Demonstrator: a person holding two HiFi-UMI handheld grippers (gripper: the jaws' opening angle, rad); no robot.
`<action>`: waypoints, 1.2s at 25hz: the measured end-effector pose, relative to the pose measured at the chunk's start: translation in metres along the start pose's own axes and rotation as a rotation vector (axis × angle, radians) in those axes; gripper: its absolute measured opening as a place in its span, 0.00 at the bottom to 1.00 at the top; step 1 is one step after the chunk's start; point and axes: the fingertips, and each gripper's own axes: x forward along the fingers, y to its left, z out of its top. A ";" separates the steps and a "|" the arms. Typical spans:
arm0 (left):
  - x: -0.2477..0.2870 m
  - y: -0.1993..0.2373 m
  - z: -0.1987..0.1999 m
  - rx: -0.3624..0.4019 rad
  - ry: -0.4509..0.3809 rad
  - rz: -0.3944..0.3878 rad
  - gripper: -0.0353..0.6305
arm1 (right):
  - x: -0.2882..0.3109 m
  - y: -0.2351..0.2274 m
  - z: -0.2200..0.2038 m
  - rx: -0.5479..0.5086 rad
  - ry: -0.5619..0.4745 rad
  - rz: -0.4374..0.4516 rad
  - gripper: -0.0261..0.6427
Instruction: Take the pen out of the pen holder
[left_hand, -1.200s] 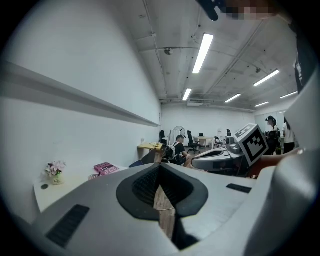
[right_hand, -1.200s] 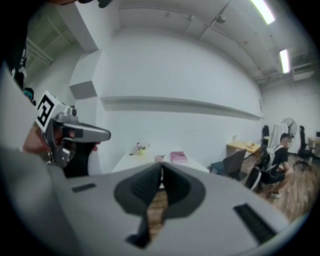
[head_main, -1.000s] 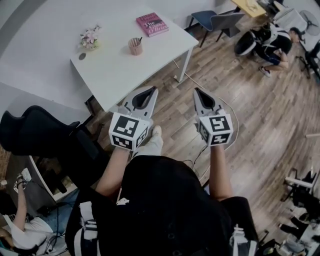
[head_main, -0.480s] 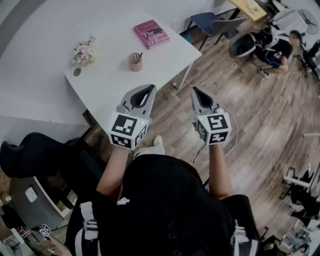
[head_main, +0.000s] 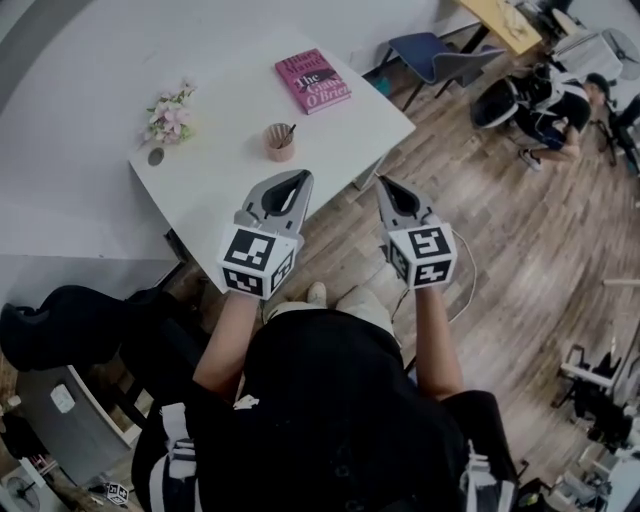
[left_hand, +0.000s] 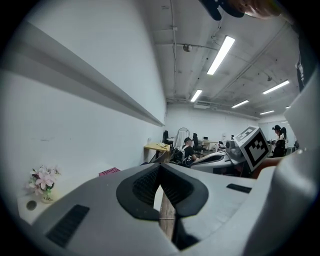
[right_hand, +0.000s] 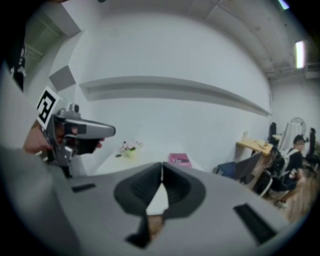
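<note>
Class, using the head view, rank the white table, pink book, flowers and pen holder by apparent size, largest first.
1. white table
2. pink book
3. flowers
4. pen holder, only a little smaller than the flowers, so these last two are close.

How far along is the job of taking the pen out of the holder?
Done: nothing yet; the pen stands in the holder on the table.
In hand: the left gripper and the right gripper are both shut and empty, near the table's edge, apart from the holder.
Left: reach the holder, open one gripper, grip the pen and lift it out.
</note>
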 end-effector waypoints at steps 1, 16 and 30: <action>0.002 0.005 -0.001 -0.004 0.003 0.006 0.08 | 0.006 -0.001 0.001 -0.001 0.004 0.004 0.09; 0.055 0.071 0.017 -0.018 -0.011 0.165 0.08 | 0.102 -0.034 0.048 -0.058 -0.036 0.160 0.09; 0.083 0.144 0.038 -0.044 -0.006 0.479 0.08 | 0.209 -0.041 0.089 -0.142 -0.039 0.481 0.09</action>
